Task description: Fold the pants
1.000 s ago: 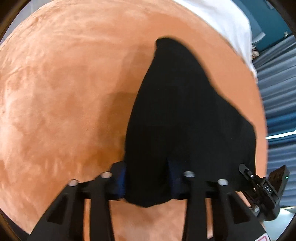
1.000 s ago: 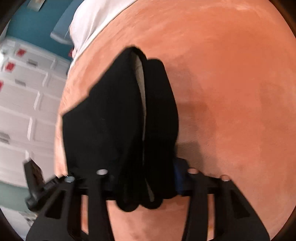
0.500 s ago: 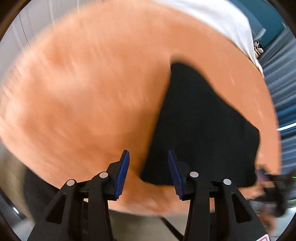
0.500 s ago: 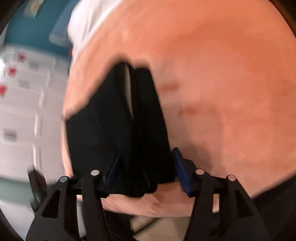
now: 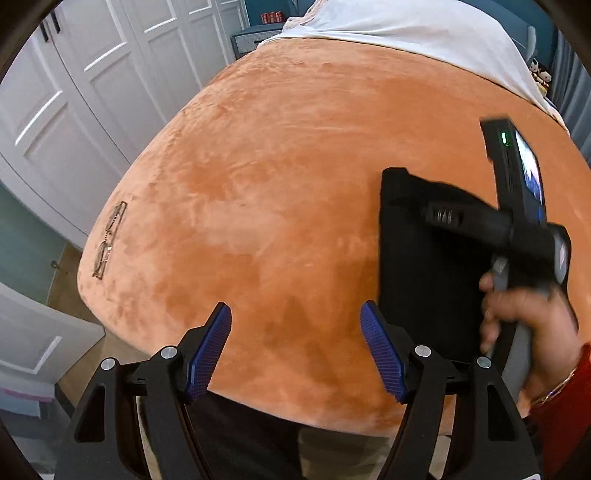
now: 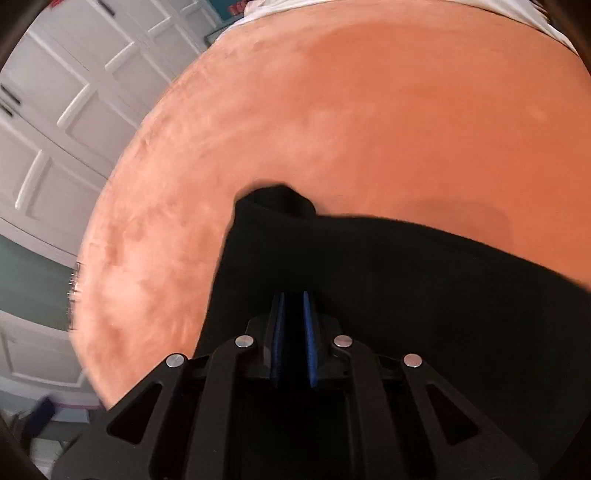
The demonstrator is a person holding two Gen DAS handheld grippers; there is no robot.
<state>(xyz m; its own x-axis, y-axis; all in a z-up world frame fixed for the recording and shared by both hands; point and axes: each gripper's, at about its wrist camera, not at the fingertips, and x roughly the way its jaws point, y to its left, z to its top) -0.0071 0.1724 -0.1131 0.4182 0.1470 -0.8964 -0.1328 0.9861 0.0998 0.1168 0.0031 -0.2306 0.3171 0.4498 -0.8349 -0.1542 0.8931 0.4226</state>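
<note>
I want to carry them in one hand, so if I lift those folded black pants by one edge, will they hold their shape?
Probably not: the black pants look like soft cloth, bulging into a loose roll at one end, so they would likely droop and unfold. They seem light. The plush orange blanket may drag at them when pushed.

We see an orange plush blanket (image 5: 280, 155) spread over the bed, a white sheet (image 5: 406, 22) beyond its far edge. Wire-framed eyeglasses (image 5: 109, 240) lie near its left edge. White panelled wardrobe doors (image 5: 74, 85) stand alongside.
</note>
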